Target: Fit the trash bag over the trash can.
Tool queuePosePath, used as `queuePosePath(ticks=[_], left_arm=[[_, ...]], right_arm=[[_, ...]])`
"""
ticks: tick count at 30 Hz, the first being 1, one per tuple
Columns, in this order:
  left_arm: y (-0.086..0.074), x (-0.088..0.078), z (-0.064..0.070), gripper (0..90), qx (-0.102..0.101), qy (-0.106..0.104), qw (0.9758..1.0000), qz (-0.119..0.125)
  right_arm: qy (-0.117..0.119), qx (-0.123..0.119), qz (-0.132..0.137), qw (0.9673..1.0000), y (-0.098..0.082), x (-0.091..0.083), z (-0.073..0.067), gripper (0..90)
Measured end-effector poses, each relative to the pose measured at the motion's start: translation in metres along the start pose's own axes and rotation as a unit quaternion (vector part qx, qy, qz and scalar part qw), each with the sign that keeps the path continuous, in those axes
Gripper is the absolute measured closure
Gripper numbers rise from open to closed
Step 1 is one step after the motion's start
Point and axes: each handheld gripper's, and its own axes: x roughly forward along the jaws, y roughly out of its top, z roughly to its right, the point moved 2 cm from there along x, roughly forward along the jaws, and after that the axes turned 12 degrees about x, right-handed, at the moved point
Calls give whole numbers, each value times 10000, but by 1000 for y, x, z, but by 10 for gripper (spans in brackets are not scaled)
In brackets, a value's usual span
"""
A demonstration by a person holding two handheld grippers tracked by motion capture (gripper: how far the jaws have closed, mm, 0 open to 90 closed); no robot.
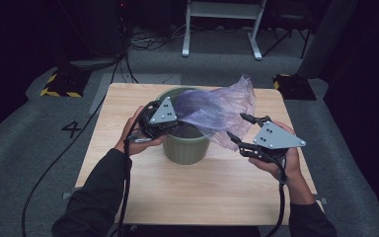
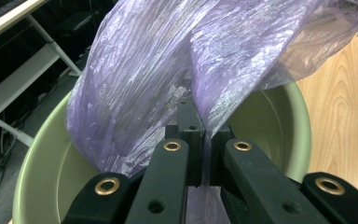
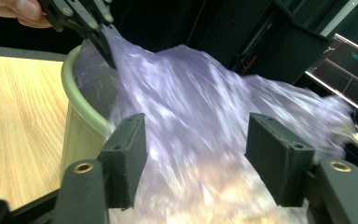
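Observation:
A thin purple plastic bag (image 1: 217,111) drapes out of a green round bin (image 1: 186,148) standing mid-table. My left gripper (image 1: 176,122) is over the bin's left rim and shut on a fold of the bag (image 2: 168,70). In its own view its jaws (image 2: 204,135) meet on the film above the bin's inside wall (image 2: 42,154). My right gripper (image 1: 236,126) stands open to the right of the bin. Its two pads (image 3: 196,158) are wide apart, and the blurred bag (image 3: 191,93) spreads just beyond them, untouched. The left gripper (image 3: 103,44) pinches the bag's top corner there.
The bin stands on a light wooden table (image 1: 143,192). Yellow-and-black striped blocks (image 1: 61,84) (image 1: 291,84) lie on the grey carpet beyond the far corners. A white desk frame (image 1: 222,19) stands at the back. A screen (image 3: 349,70) glows at the right.

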Motion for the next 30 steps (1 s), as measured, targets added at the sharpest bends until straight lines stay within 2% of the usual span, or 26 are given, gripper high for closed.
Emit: queuePosePath(ticks=[6,8,9,11,13,16,17,18,21,23,24,26,27,30], left_arm=[[-10,-7,-2,891,-116,12,9999,25],[-12,-8,-3,889,-108,28,9999,-11],[-13,-8,-3,886,-101,22,9999,-2],[-14,-8,-3,872,-140,28,9999,15],[-15,-9,-2,851,-139,47,9999,31],[-18,-10,-1,782,-199,45,9997,94],[-18,-11,-1,766,-188,47,9997,113],[-18,-11,-1,732,-215,82,9997,114],[-18,-14,0,617,-255,105,9995,184],[-17,-16,0,462,-355,181,9991,150],[-16,-17,1,395,-445,115,9987,201],[-15,-20,2,266,-559,121,9979,307],[-14,-22,3,228,-582,135,9976,357],[-8,-29,5,171,-567,113,9967,568]], right_arm=[[-212,419,44,9989,-13,-10,19,375],[-123,622,68,9980,-17,-10,24,383],[-67,694,39,9976,-19,-8,25,386],[59,688,-17,9976,-20,-2,23,397],[317,664,-58,9973,-18,5,18,411],[762,667,-65,9948,-13,14,11,538],[807,636,-69,9947,-11,16,9,594],[844,562,-82,9948,-8,18,6,664],[884,393,-55,9953,-2,23,1,791],[868,346,-34,9956,0,24,-1,848],[839,333,-15,9959,1,24,-2,881],[814,293,-10,9963,3,24,-2,900],[820,308,7,9962,4,24,-2,900],[764,300,-21,9966,5,24,-2,900]])
